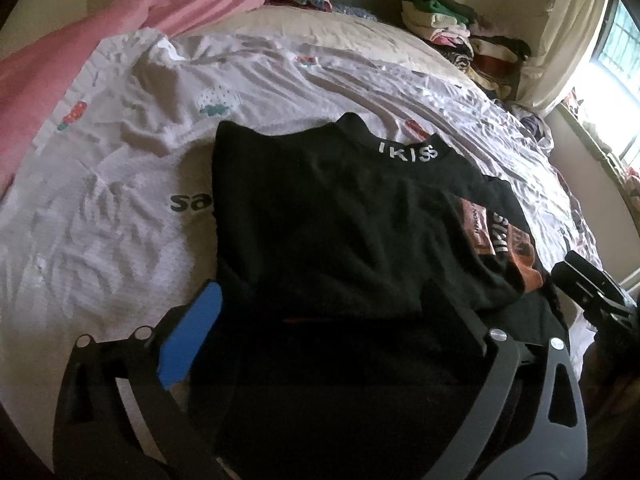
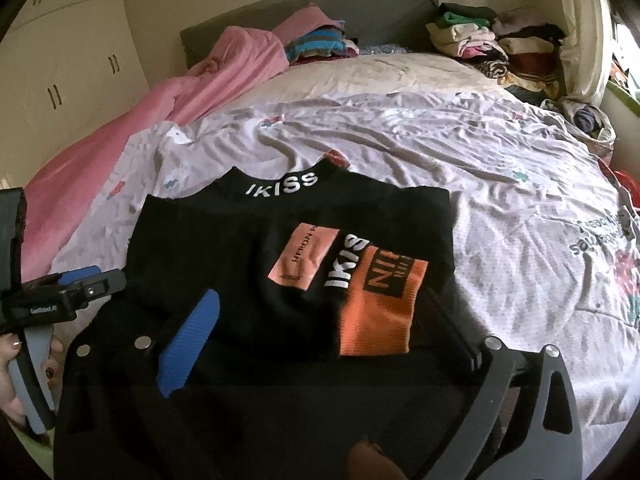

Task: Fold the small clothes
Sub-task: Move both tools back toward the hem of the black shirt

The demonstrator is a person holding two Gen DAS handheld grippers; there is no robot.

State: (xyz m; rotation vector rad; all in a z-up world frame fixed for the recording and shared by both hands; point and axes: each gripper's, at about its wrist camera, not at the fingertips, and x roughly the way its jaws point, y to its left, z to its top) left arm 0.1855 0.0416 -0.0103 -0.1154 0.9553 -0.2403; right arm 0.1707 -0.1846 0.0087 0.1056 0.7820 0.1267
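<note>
A black top (image 1: 328, 216) with white "IKISS" on its collar lies on the bed, its sides folded in. The right wrist view shows it (image 2: 248, 248) with a pink label and an orange printed sleeve end (image 2: 380, 308) laid over it. My left gripper (image 1: 320, 320) is open, jaws wide apart, over the garment's near edge, with its blue pad (image 1: 192, 336) on the left. My right gripper (image 2: 332, 340) is open too, over the near edge by the orange sleeve end. Each gripper also shows in the other view: the right one (image 1: 592, 288), the left one (image 2: 76, 284).
A wrinkled white printed sheet (image 2: 460, 168) covers the bed. A pink blanket (image 2: 168, 108) lies along the left side. Stacks of folded clothes (image 2: 492, 44) sit at the headboard, right and middle. Wardrobe doors (image 2: 72, 56) stand at the left, a window (image 1: 616, 48) at the right.
</note>
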